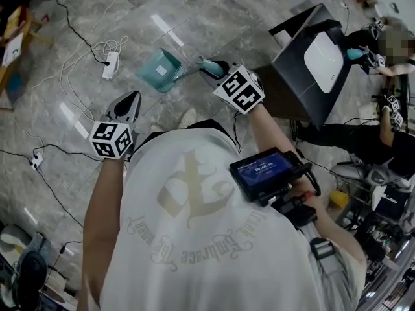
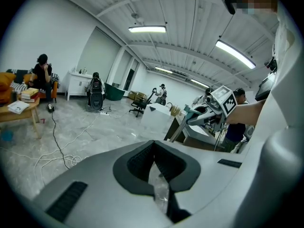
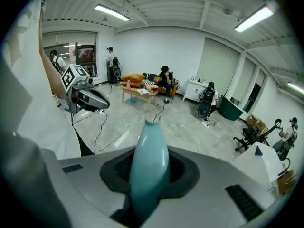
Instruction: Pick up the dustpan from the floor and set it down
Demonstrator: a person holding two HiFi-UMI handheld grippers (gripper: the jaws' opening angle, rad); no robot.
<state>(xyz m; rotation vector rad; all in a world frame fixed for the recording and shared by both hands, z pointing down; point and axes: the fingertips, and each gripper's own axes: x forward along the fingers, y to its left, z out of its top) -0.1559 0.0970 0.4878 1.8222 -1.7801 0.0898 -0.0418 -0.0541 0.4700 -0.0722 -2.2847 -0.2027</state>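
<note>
teal dustpan [image 1: 162,70] scoop, head view only

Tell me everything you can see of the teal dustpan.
The dustpan is teal, plastic by its look: an open scoop with a pale patch inside, a thin pale shaft and a rounded teal grip. The right gripper is shut on that grip. The scoop is out over the stone-look floor; whether it touches it cannot be told.

Grey marble floor [image 1: 194,18], white walls [image 3: 156,46], ceiling striplights [image 3: 111,12]
</note>
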